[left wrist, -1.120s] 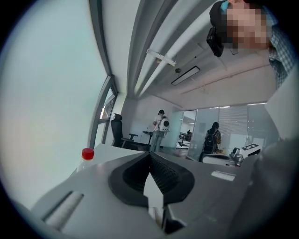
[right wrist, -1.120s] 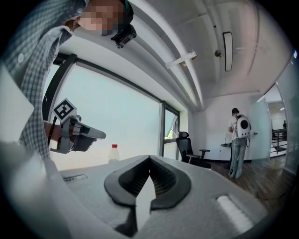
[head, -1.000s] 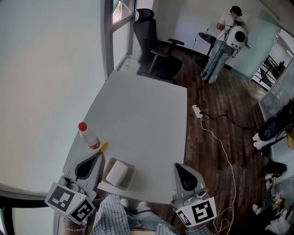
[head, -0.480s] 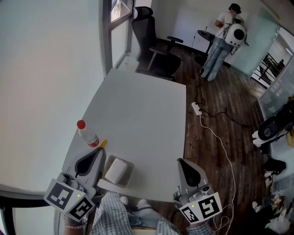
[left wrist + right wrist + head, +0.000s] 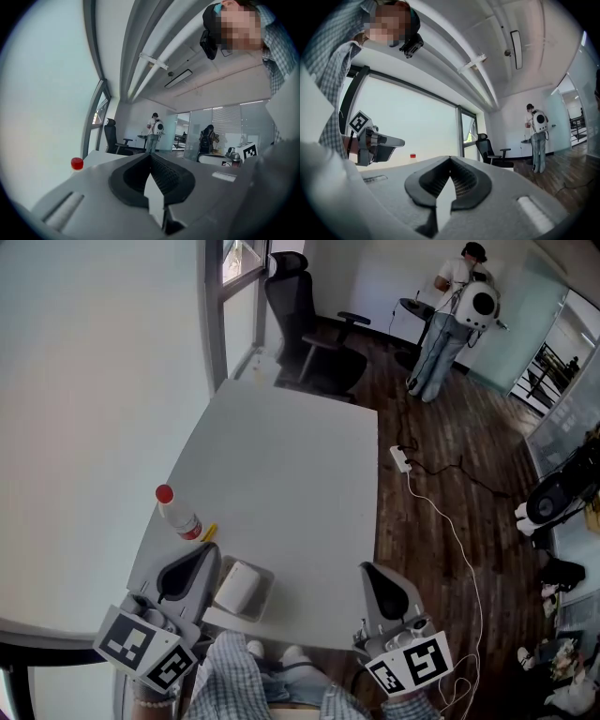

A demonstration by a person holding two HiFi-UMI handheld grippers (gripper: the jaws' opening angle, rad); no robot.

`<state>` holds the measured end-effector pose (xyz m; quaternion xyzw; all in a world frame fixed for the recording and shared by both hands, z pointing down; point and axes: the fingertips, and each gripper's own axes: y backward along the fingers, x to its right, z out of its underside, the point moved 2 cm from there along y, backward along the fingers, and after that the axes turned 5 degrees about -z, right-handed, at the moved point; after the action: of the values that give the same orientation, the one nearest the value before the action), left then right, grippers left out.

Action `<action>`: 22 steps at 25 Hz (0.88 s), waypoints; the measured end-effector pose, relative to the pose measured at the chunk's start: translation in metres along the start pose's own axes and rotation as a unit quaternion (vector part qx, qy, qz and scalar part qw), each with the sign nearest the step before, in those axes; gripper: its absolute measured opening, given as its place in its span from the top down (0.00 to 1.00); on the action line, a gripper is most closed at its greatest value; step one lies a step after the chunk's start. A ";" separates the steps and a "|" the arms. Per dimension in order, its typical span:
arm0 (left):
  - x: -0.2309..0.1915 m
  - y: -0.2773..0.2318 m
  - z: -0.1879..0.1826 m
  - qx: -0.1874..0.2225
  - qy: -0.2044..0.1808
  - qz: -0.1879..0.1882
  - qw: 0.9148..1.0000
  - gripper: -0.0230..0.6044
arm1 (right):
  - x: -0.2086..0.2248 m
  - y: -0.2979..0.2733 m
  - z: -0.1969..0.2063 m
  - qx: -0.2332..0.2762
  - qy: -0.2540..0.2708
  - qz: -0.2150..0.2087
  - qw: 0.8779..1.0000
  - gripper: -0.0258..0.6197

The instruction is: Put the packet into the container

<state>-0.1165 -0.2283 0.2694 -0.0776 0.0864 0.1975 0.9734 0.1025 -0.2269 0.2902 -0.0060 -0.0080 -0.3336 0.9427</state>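
Note:
A white packet (image 5: 238, 587) lies inside a shallow clear container (image 5: 270, 578) at the near edge of the white table (image 5: 281, 465). My left gripper (image 5: 210, 552) hovers just left of the container, its jaws shut with nothing between them, as the left gripper view (image 5: 150, 155) also shows. My right gripper (image 5: 367, 569) hangs at the table's near right corner, well apart from the container. Its jaws meet at the tip (image 5: 450, 160) and hold nothing.
A small bottle with a red cap (image 5: 175, 513) stands left of the container, with a yellow item (image 5: 209, 533) beside it. An office chair (image 5: 309, 329) sits beyond the far table edge. A person (image 5: 448, 320) stands far off; a power strip (image 5: 401, 459) and cable lie on the floor.
The head view has drifted slightly. Both grippers keep their places, and the packet, container and bottle have not moved.

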 end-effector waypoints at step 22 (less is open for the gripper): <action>0.013 0.003 0.007 -0.002 -0.007 0.018 1.000 0.96 | -0.013 0.000 -0.002 -0.014 0.046 -0.012 0.999 0.96</action>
<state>-0.1052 -0.2197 0.2736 -0.0764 0.0808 0.2159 0.9701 0.0919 -0.2189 0.2883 -0.0037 0.0396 -0.3448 0.9378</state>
